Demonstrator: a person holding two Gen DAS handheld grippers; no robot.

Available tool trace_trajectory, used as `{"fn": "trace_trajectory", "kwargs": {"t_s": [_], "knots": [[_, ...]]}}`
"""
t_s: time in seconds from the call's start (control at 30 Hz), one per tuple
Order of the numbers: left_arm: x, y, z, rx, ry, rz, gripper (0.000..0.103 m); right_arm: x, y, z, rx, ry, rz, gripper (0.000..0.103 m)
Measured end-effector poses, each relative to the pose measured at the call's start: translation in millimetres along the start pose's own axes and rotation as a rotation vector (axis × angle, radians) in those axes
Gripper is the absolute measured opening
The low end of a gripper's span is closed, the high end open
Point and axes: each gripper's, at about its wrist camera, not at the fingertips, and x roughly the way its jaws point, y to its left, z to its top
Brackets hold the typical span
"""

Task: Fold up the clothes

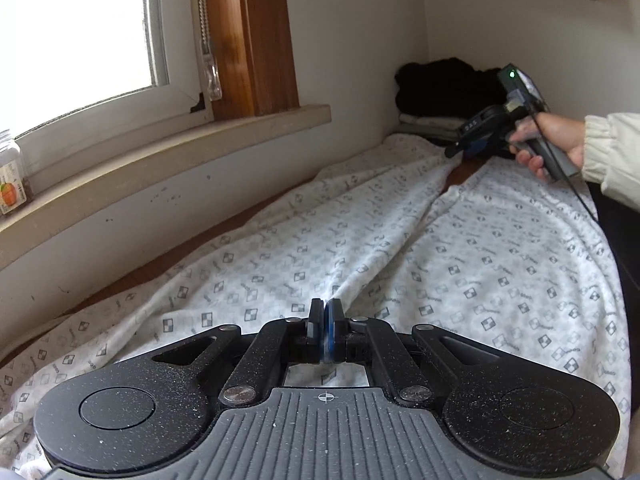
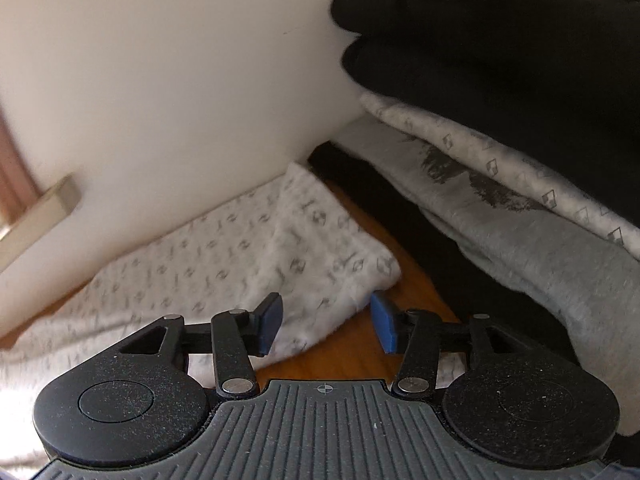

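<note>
Only the left view shows the window [image 1: 76, 28]; right hand-held gripper [image 2: 326, 322] gapes over printed garment [image 2: 256, 248]

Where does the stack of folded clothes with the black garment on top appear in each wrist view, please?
Left wrist view: the stack of folded clothes sits far back, upper right, in the wall corner.
Right wrist view: the stack fills the right side, close up.
Shared landmark: the white patterned garment, whose end lies before the stack.
</note>
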Motion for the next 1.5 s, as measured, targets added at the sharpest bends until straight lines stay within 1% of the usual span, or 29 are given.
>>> {"fn": "trace_trajectory", "kwargs": {"t_s": [0.03, 0.07, 0.1, 0.13, 0.2, 0.27, 0.4, 0.43, 0.5, 0.57, 0.6, 0.67, 0.77, 0.9, 0.93, 0.97, 1.0, 1.03, 1.07, 1.2, 1.23, 1.27, 1.3, 1.33, 1.37, 1.4, 1.43, 1.47, 1.5], "knots": [[-0.8, 0.8, -0.1, -0.006, -0.004, -0.001, 0.002, 1.0, -0.3, 1.4, 0.0, -0.006, 0.0, 0.043], [-0.5, 1.0, 0.2, -0.006, -0.002, -0.003, 0.002, 2.1, -0.7, 2.8, 0.0, -0.012, 0.001, 0.03], [0.0, 0.7, 0.0, -0.003, 0.002, -0.004, 0.002, 3.1, -1.0, 4.1, 0.001, -0.018, 0.001, 0.005], [0.5, -0.6, 0.5, 0.003, 0.007, -0.003, 0.002, 4.1, -1.4, 5.5, 0.001, -0.024, 0.001, 0.005], [1.7, -2.8, 0.6, 0.015, 0.022, -0.011, 0.002, -12.0, -4.8, 13.3, 0.011, -0.118, -0.004, 0.004], [4.2, -4.2, 0.6, 0.027, 0.044, -0.027, 0.002, -28.2, -10.2, 19.7, 0.034, -0.181, 0.013, 0.004], [7.7, -4.4, 0.8, 0.031, 0.063, -0.023, 0.005, -23.9, -13.1, 12.2, 0.013, -0.103, -0.008, 0.005], [8.1, -3.7, 0.7, 0.024, 0.061, -0.019, 0.006, -22.6, -13.8, 10.2, 0.008, -0.083, -0.013, 0.008], [9.6, -2.1, 3.3, 0.0, 0.059, -0.019, 0.007, -16.1, -12.1, 4.5, 0.01, -0.044, -0.02, 0.012], [12.6, -4.4, 10.2, -0.004, 0.06, -0.018, 0.012, -14.0, -11.5, -0.6, 0.0, -0.027, -0.021, 0.022], [14.0, -5.6, 13.7, -0.006, 0.06, -0.018, 0.013, -13.0, -11.1, -3.1, -0.005, -0.019, -0.022, 0.03], [19.5, -9.4, 22.4, -0.012, 0.061, -0.035, 0.019, -10.9, -13.3, -9.1, 0.004, -0.006, -0.016, 0.03], [32.8, -17.2, 31.4, -0.017, 0.087, -0.054, 0.028, -11.3, -13.5, -12.7, 0.018, -0.012, -0.006, 0.031], [44.7, -25.1, 28.6, 0.019, 0.129, -0.033, 0.028, -6.6, -14.1, -12.2, 0.031, -0.013, 0.009, 0.032], [43.8, -25.5, 27.2, 0.027, 0.121, -0.036, 0.012, -7.0, -14.0, -12.2, 0.024, -0.015, 0.01, 0.032], [42.8, -25.9, 25.8, 0.035, 0.114, -0.038, 0.001, -5.2, -14.0, -12.4, 0.015, -0.014, 0.017, 0.032], [38.5, -24.3, 27.2, 0.024, 0.091, -0.032, 0.0, -3.4, -13.9, -12.6, 0.007, -0.013, 0.025, 0.023], [34.2, -22.6, 28.7, 0.013, 0.067, -0.026, 0.0, -1.5, -13.8, -12.8, -0.002, -0.013, 0.033, 0.006], [26.9, -21.4, 32.2, 0.002, 0.027, -0.01, 0.0, -0.7, -15.1, -14.1, -0.001, -0.018, 0.044, 0.006], [12.3, -18.6, 40.1, -0.007, -0.005, -0.006, 0.001, -6.9, -19.1, -13.0, 0.035, -0.094, 0.056, 0.004], [8.6, -18.0, 42.1, -0.01, -0.012, -0.005, 0.001, -7.5, -20.7, -13.1, 0.04, -0.094, 0.062, 0.004], [10.7, -18.7, 40.3, -0.003, 0.005, -0.007, 0.001, -7.3, -22.6, -13.4, 0.044, -0.087, 0.065, 0.004], [13.5, -19.1, 38.7, 0.0, 0.021, -0.003, 0.002, -7.2, -24.3, -13.6, 0.051, -0.077, 0.063, 0.005], [14.6, -18.1, 35.1, -0.001, 0.031, 0.002, 0.003, -7.0, -25.9, -13.8, 0.057, -0.067, 0.061, 0.01], [15.7, -17.0, 31.6, -0.001, 0.041, 0.007, 0.003, -7.0, -28.2, -15.1, 0.063, -0.053, 0.061, 0.012], [16.7, -15.9, 28.0, -0.002, 0.051, 0.011, 0.004, -7.0, -30.4, -16.4, 0.068, -0.038, 0.061, 0.019], [16.2, -14.1, 23.8, -0.006, 0.057, 0.018, 0.013, -8.4, -33.7, -20.2, 0.068, -0.037, 0.052, 0.03], [14.3, -12.0, 20.3, -0.007, 0.062, 0.023, 0.022, -10.0, -37.3, -24.3, 0.068, -0.036, 0.054, 0.034], [12.4, -9.8, 16.9, -0.007, 0.067, 0.029, 0.028, -10.4, -41.1, -28.2, 0.071, -0.028, 0.059, 0.039]]}}
